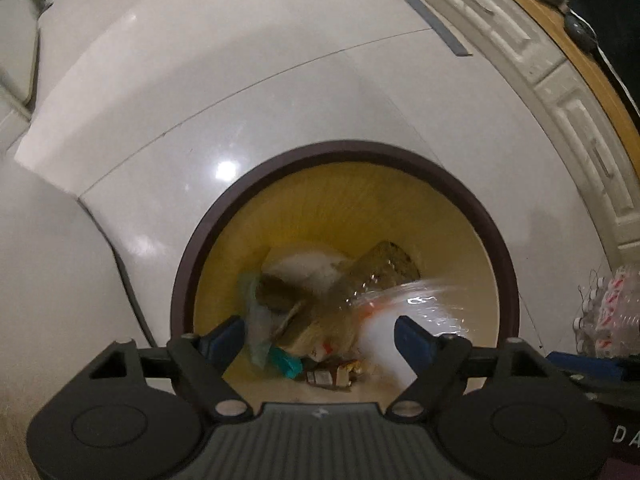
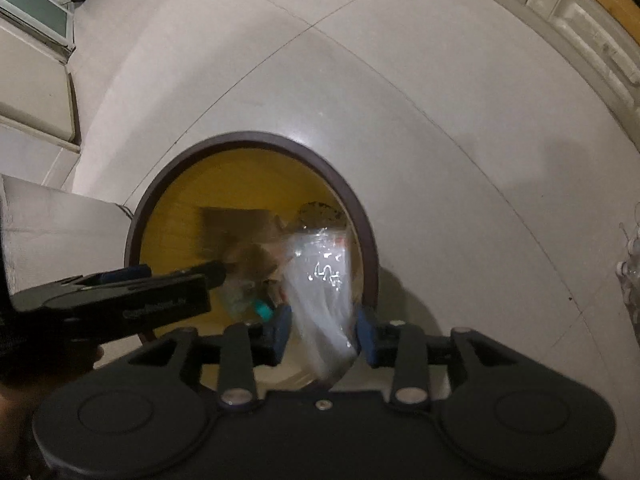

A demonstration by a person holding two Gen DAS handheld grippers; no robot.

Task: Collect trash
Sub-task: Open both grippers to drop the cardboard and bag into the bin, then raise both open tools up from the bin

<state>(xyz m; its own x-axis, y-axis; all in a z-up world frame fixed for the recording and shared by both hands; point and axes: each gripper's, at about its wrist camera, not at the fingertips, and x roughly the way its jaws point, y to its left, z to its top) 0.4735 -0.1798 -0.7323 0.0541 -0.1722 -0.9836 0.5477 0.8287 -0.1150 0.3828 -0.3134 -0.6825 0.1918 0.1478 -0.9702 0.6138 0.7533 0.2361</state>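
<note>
The clear bag hangs between the pads of the right claw, its long axis pointing down into the bin just below; whether the pads press it I cannot tell; the left claw stands apart, empty, over the same bin.

Dim indoor light; a bright glare spot on the floor. The clear plastic bag is motion-blurred, and fisheye distortion bends the edges.

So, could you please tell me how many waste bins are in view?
1: a round yellow waste bin with a dark brown rim on the pale tiled floor, below both cameras.
</note>
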